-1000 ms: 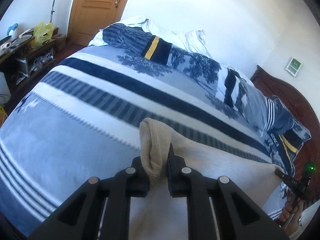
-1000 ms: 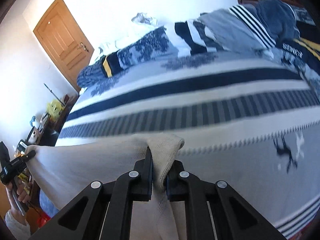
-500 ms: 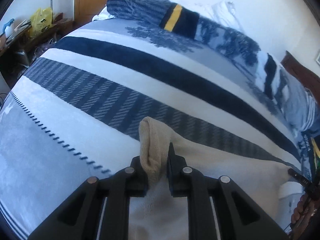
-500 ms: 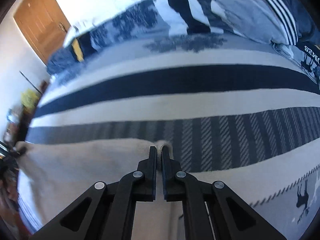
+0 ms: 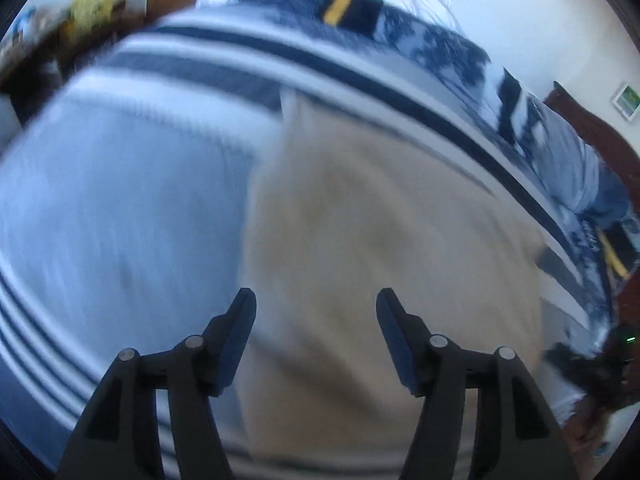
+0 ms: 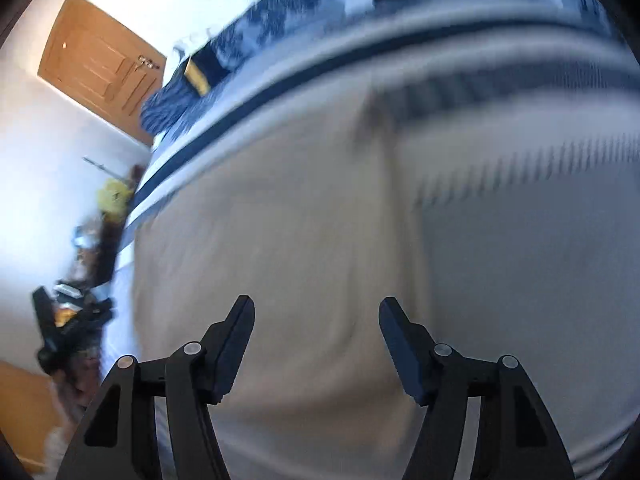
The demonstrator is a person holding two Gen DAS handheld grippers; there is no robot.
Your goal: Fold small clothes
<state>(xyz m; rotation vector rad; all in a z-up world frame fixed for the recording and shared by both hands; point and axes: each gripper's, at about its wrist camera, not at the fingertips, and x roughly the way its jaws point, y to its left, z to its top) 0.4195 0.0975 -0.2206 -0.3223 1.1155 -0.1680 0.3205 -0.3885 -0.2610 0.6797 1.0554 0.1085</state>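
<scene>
Both the left gripper (image 5: 316, 316) and right gripper (image 6: 316, 320) are opening their fingers, nothing clamped, above the beige garment (image 5: 380, 232) lying on the striped bed (image 5: 120, 208); smoothing it flat before folding would be helping.

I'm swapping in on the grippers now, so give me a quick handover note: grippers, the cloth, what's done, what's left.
Left gripper: jaws opening, nothing pinched between them.
Right gripper: jaws opening, also empty.
The beige cloth lies spread on the striped blanket, below both grippers.
Done: the cloth is laid down and let go.
Left: whether it is folded enough is hard to tell through the blur; check, smooth it, and fold again if needed.
</scene>
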